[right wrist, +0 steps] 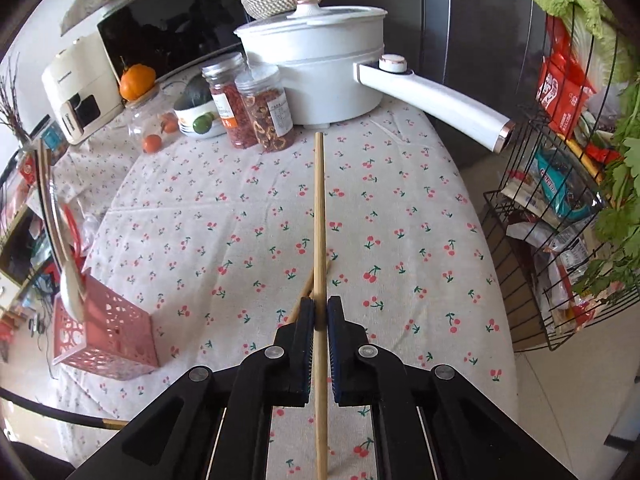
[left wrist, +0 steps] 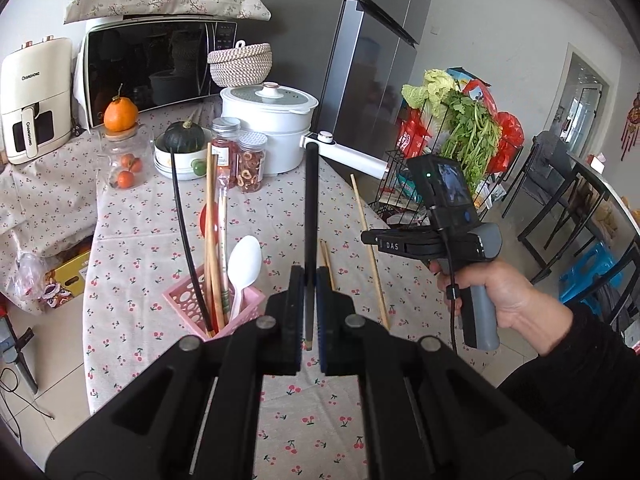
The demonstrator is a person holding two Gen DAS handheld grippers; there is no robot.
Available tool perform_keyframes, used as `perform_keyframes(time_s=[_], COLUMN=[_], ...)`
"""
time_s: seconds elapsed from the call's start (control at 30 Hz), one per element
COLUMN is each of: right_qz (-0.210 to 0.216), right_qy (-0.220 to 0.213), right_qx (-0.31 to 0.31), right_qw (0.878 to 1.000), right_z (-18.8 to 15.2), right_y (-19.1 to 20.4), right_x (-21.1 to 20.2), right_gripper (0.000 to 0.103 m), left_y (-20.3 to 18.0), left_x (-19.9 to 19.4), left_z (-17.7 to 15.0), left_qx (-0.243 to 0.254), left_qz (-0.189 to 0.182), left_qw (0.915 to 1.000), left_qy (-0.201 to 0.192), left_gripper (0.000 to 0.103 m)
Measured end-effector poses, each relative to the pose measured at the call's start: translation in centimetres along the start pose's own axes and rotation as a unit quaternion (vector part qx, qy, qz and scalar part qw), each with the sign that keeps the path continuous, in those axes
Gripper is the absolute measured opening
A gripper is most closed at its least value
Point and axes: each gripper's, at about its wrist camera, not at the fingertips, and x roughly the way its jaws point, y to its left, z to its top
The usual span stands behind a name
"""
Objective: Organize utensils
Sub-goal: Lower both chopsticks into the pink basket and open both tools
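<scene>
Two grippers are each clamped on a chopstick above the desk (right wrist: 224, 208) with its cherry-print cloth. Between the jaws of the left gripper (left wrist: 308, 300) stands a long black chopstick (left wrist: 311, 216), running straight up from the pads. The right gripper (right wrist: 319, 316) has its jaws pinched tight on a pale wooden chopstick (right wrist: 319, 216) that passes between the pads and points away toward the white pot (right wrist: 320, 68). Another wooden pair (right wrist: 306, 290) lies on the cloth just under those jaws. Left of both, the pink perforated plastic holder (left wrist: 212, 304) stands upright, carrying a white spoon (left wrist: 244, 264) and more chopsticks.
</scene>
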Motion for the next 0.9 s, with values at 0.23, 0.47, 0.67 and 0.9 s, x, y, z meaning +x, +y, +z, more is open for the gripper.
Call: perform_keyframes(time_s=[0.23, 0.47, 0.67, 0.9], right_qz=[0.033, 0.063, 0.088, 0.129], right_qy=[-0.086, -0.166, -0.207, -0.220], right_qx=[-0.006, -0.011, -0.030, -0.059], right_qw=[0.996, 0.984, 0.974, 0.965], right_z=[-0.9, -0.9, -0.6, -0.5], right_y=[0.5, 1.1, 2.6, 6.3], right_x=[-6.8, -12.4, -15.4, -16.6], right_gripper=[0.007, 0.007, 0.007, 0.007], left_y=[-0.8, -0.3, 1.1, 3.1], left_x=[-2.0, -4.8, -6.6, -6.0], left_z=[0.4, 1.7, 2.9, 3.3], left_qx=[0.013, 0.003, -0.009, -0.026], left_qz=[0.000, 0.001, 0.032, 0.065], left_qw=[0.9991, 0.9955, 0.9891, 0.9867], left_qy=[-0.040, -0.095, -0.144, -0.147], left_gripper=[0.006, 0.006, 0.006, 0.006])
